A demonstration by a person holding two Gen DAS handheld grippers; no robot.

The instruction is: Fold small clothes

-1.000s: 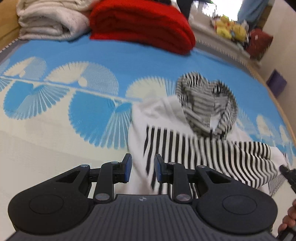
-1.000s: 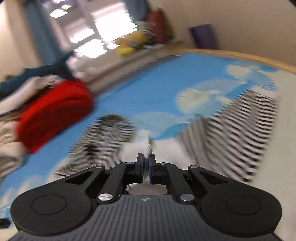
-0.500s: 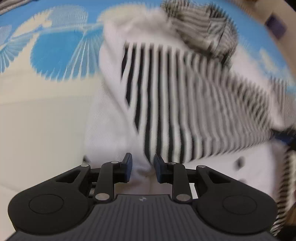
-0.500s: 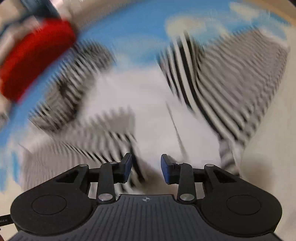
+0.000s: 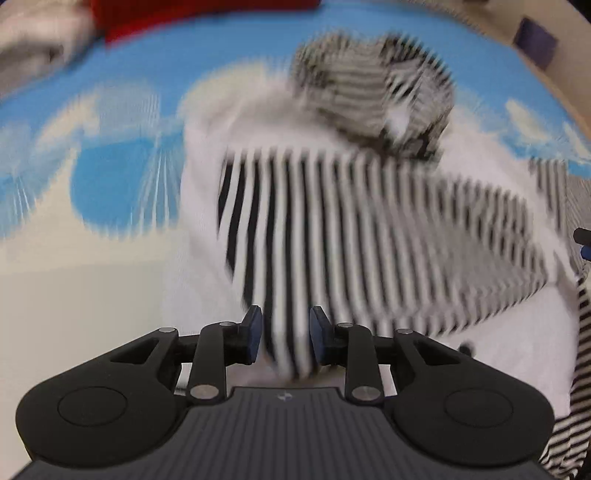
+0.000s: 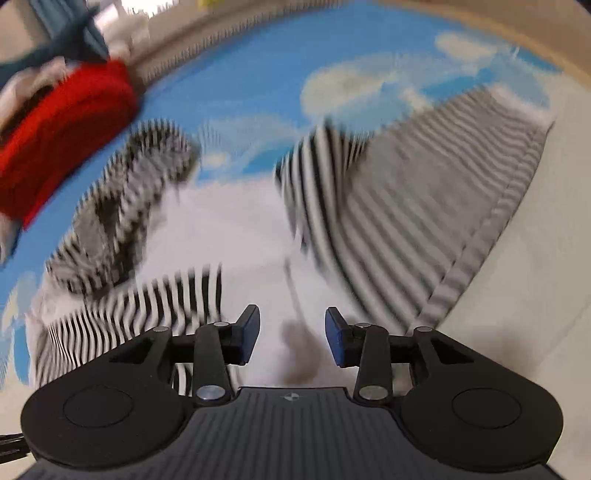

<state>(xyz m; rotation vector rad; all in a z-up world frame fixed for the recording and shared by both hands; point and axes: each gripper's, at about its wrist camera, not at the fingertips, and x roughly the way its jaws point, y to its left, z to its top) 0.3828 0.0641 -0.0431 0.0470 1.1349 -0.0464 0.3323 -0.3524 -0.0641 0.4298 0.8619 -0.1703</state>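
A small white hoodie with black stripes lies on a blue and cream patterned bed cover. Its striped hood points away from me. One striped sleeve is folded across the white body. My left gripper is open, with the sleeve's striped end between its fingers. My right gripper is open and empty over the white body; the other striped sleeve lies spread to its right. Both views are motion-blurred.
A folded red blanket and pale folded bedding lie at the far edge of the bed. The bed's wooden rim runs along the right side. Cream cover lies left of the hoodie.
The right gripper was shut a second ago and has opened over the hoodie's body. Both grippers have moved down closer to the garment. The left gripper now has the sleeve end between its fingers.
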